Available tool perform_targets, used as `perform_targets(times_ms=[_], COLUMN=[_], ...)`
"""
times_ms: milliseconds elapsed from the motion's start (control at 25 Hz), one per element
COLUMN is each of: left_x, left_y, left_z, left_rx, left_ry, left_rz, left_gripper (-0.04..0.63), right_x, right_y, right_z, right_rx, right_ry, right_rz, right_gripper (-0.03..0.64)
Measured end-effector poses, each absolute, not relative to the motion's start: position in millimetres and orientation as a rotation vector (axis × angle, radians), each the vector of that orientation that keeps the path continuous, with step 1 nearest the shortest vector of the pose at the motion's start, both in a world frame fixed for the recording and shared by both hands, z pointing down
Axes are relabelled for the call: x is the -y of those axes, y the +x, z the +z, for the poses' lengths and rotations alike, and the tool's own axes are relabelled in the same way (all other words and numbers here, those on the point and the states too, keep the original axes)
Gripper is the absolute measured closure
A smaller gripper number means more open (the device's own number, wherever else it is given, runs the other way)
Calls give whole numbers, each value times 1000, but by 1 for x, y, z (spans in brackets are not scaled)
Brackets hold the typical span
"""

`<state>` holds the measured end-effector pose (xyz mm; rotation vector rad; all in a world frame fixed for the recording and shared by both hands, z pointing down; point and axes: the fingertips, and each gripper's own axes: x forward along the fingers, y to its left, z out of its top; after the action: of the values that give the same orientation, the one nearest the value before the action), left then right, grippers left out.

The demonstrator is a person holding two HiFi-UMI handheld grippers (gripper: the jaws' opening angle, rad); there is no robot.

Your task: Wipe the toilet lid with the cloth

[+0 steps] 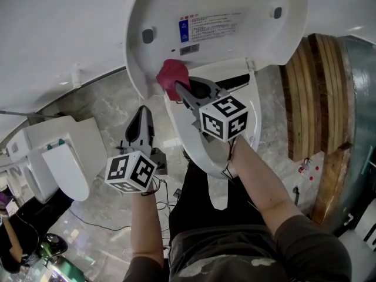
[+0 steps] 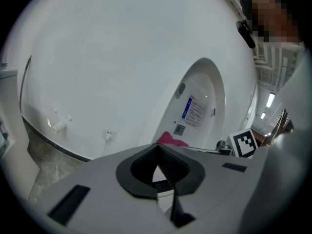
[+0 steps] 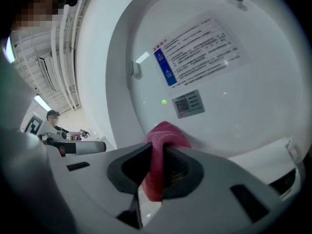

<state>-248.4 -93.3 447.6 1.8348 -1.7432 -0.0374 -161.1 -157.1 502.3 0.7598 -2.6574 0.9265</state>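
Toilet lid point(image 1: 249, 49): white, glossy, raised upright, underside facing the camera. It carries a printed label point(image 1: 208, 27) with a blue strip at its left end, a small grey sticker under it, and two grey bumpers, one at the left point(image 1: 147, 35) and one at the upper right point(image 1: 277, 12).

Cloth point(image 1: 171, 74): deep pink, soft, bunched into a rounded wad. It sits at the lower left of the lid's underside, below the label, and appears to press against the surface. In the right gripper view the cloth point(image 3: 163, 140) runs down between the two jaws as a folded strip, with its bulge sticking out past the tips.

Right gripper point(image 1: 178, 87): jaws clamped on the cloth, pointing up at the lid from over the toilet bowl point(image 1: 249, 119).

Left gripper point(image 1: 143, 113): jaws closed together, nothing between them. It hangs left of the bowl, apart from lid and cloth.
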Motion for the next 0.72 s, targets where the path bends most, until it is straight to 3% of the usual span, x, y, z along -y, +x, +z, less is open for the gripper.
perform_targets(times_ms=[720], left_x=[152], left_y=[-54], left_z=[446], left_rx=[1645], left_ry=[1884], left_rz=[-28], left_gripper=[588], right_x=[251], right_y=[81], right_z=[518], right_rx=[2547], right_ry=[1079], right_rz=[1011], right_gripper=[566])
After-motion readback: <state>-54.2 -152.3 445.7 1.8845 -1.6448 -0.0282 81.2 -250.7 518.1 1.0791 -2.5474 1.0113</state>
